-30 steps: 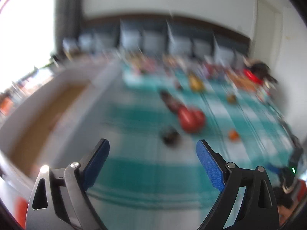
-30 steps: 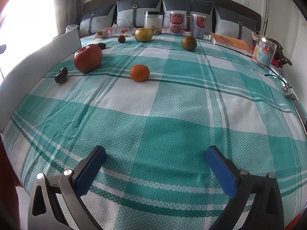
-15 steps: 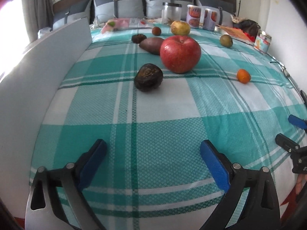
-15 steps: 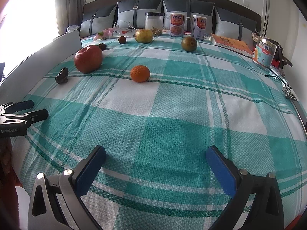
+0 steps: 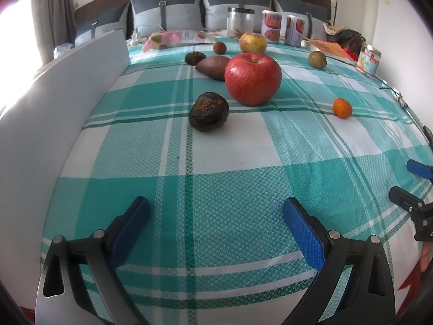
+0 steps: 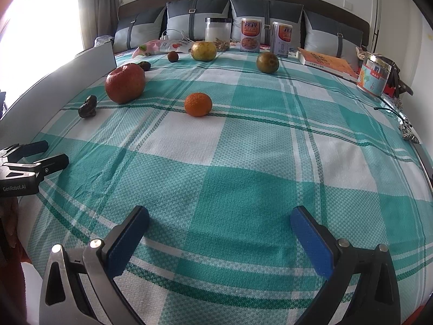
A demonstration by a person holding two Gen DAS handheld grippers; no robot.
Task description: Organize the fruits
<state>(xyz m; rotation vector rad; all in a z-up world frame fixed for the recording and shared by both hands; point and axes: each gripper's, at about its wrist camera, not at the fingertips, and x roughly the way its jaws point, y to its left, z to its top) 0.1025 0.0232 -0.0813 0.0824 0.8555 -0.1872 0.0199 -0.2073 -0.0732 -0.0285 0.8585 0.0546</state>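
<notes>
Teal-checked bedspread (image 6: 243,146), grey pillows (image 6: 265,19), white board (image 5: 54,103)

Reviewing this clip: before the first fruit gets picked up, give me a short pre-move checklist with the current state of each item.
1. Left gripper open and holding nothing: ok.
2. Right gripper open and holding nothing: ok.
3. Big red apple free to grasp: not ok, the brown oval sweet potato lies close behind it; contact cannot be told.
4. Dark wrinkled brown fruit standing apart from its neighbours: ok.
5. Small orange mandarin alone on the green-and-white checked cloth: ok.
6. Place to put the fruit: cannot tell, only a white board wall shows along the left edge.
</notes>
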